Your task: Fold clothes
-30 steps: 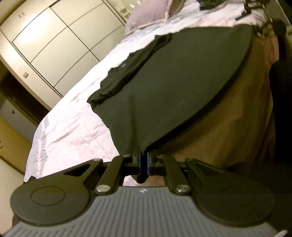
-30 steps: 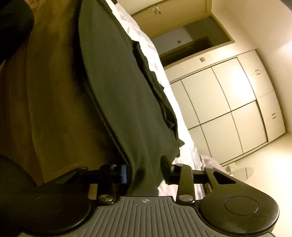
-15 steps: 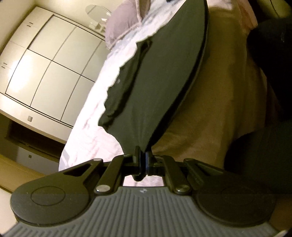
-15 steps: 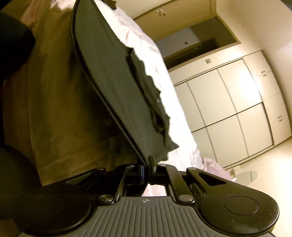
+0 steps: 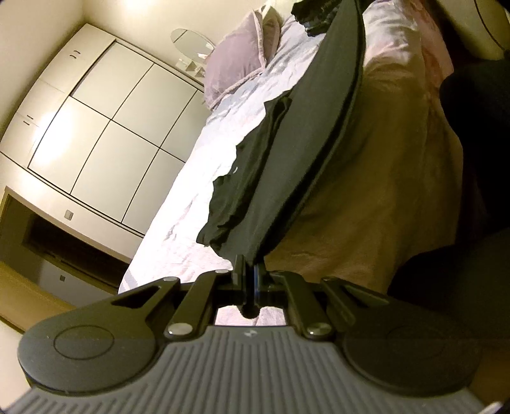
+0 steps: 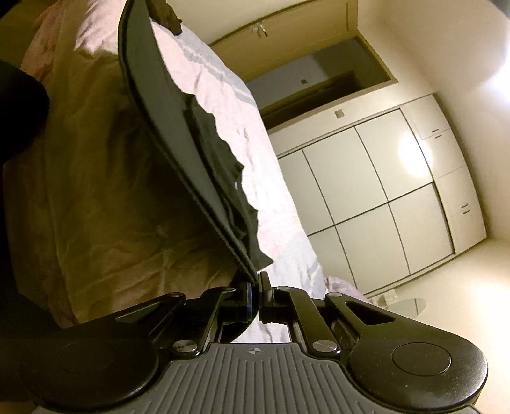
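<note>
Left gripper (image 5: 250, 280): jaws pressed together on one corner of the dark garment (image 5: 306, 133), low at the foot of the bed (image 5: 191, 197).
Right gripper (image 6: 256, 291): jaws pressed together on the garment's other near corner (hem edge pinched between them).
Garment: stretched taut between the two grippers along the bed's edge, its far part lying bunched on the pale sheet (image 6: 271, 197); a small white label shows near the folds.
Bed side: a tan cover (image 5: 376, 178) hangs down below the garment's edge.
Pillow (image 5: 239, 63): lilac, at the head of the bed.
Background: a white panelled wardrobe (image 6: 382, 197) and a dark clothes pile (image 5: 318, 12) at the far end.
</note>
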The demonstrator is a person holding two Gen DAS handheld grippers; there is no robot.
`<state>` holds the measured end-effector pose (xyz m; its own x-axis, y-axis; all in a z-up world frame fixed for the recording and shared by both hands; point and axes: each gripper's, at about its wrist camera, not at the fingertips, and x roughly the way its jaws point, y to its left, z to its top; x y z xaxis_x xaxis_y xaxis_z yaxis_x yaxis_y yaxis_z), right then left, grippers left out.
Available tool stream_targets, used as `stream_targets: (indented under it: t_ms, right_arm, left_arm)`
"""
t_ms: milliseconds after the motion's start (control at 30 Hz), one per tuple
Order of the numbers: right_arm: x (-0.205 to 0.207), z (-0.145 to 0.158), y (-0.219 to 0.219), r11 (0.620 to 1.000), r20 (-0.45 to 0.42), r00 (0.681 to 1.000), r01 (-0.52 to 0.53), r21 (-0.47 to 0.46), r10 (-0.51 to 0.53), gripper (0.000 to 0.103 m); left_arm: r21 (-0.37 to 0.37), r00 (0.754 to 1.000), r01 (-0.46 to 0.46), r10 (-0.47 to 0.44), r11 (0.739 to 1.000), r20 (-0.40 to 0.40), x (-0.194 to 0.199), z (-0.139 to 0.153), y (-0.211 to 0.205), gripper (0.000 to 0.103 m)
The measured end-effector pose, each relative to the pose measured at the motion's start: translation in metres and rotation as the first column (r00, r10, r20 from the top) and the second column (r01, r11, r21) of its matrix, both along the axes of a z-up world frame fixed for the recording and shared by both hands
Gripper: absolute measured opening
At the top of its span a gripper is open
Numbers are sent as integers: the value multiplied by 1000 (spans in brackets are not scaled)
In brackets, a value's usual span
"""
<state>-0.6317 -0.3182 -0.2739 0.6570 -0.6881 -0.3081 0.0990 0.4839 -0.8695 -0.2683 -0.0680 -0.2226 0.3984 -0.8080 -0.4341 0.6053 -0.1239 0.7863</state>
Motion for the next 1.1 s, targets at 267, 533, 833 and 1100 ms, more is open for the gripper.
stream_targets:
  t_ms: [267, 533, 833, 1100]
  right_arm:
    - [-37, 26, 32, 1000, 37, 999, 4, -7, -4, 1]
    - [-72, 40, 69, 1000, 43, 999, -12, 10, 12, 1]
    - [-51, 68, 50, 1000, 84, 996, -19, -25, 21, 1]
    - [26, 100, -45, 998, 47, 998, -31, 53, 28, 1]
  left_arm:
    - [-10, 999, 5, -5, 1000, -46, -17, 24, 34, 3]
    - [30, 997, 4, -2, 1000, -78, -35, 37, 68, 3]
    - [-29, 996, 9, -12, 1000, -85, -5, 73, 42, 3]
    - [-46, 983, -29, 20, 999, -185, 85, 95, -67, 4]
